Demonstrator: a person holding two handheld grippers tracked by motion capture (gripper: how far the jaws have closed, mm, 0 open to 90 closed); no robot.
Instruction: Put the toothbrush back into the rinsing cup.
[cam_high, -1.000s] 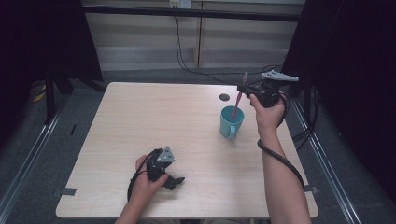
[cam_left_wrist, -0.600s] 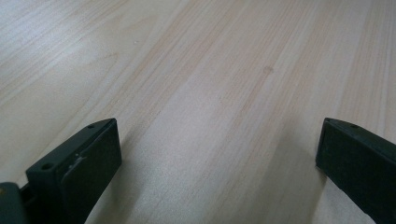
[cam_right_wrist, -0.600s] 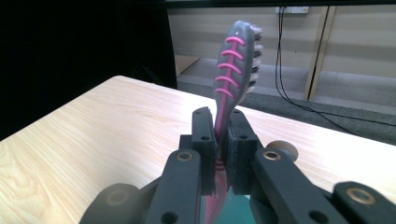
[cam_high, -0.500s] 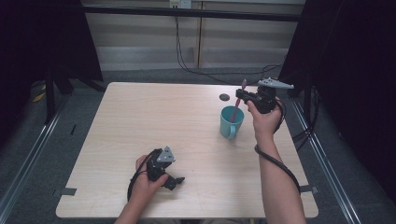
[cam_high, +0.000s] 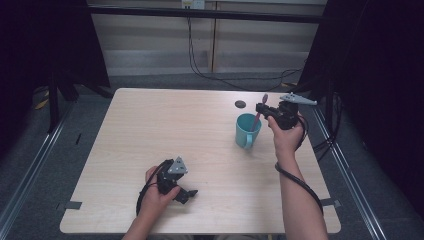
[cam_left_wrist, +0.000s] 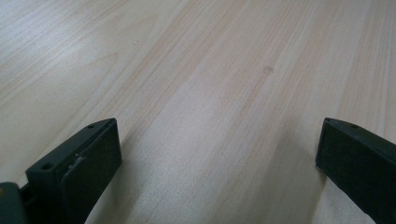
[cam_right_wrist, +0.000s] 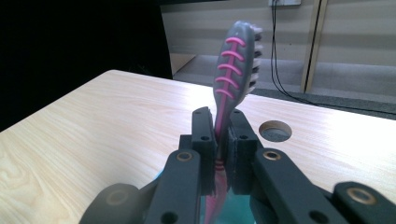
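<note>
Lower than a second ago, the right tool (cam_high: 263, 109) has sunk toward the teal mug (cam_high: 247, 131), carrying the toothbrush (cam_high: 259, 114) down with it; the left tool (cam_high: 186, 194) has kept its place.

Nearest the person, the left tool rests on the pale wooden worktop (cam_high: 150, 130) with its jaws spread wide and nothing between them, well apart from the mug.

Farther out on the right, the right tool is clamped on the toothbrush (cam_right_wrist: 229, 74) handle, jaws pressed close on it. The brush stands nearly upright, slightly tilted, bristle head on top and the lower end of the handle dipping inside the mug's rim. So its long axis runs almost straight down into the mug (cam_right_wrist: 224, 212), which sits directly beneath the tool, handle facing the person. The right hand (cam_high: 285, 137) is plainly the nearer one.

Beyond the mug lies a round cable hole (cam_high: 240, 104) in the worktop. Nothing stands in the way of the drop, as far as I can judge; only the rim could catch the handle.
</note>
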